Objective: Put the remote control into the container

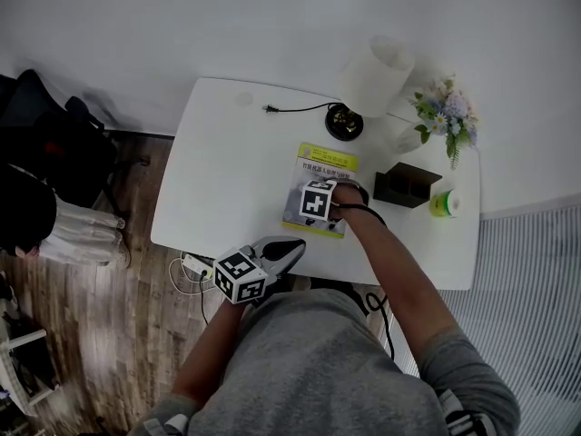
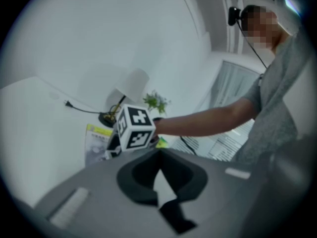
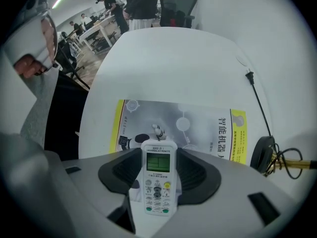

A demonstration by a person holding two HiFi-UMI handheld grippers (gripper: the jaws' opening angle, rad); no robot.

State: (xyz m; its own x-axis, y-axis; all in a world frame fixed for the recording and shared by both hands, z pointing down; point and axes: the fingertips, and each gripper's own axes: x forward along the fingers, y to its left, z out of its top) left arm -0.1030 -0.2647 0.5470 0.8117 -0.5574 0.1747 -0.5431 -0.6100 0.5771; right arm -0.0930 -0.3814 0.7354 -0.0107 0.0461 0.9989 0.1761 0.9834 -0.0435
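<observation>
Remote on the desk's booklet.
Right hand-held gripper gapes around it, not gripping; left hand-held gripper closed, empty.

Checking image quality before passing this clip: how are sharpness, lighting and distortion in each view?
Head view: even, dimmish light, soft shadows; the table edges bow from the wide lens. Left gripper view: soft throughout, dark corners. Right gripper view: the remote control is sharp, buttons distinct; the booklet edges curve, corners black.
</observation>
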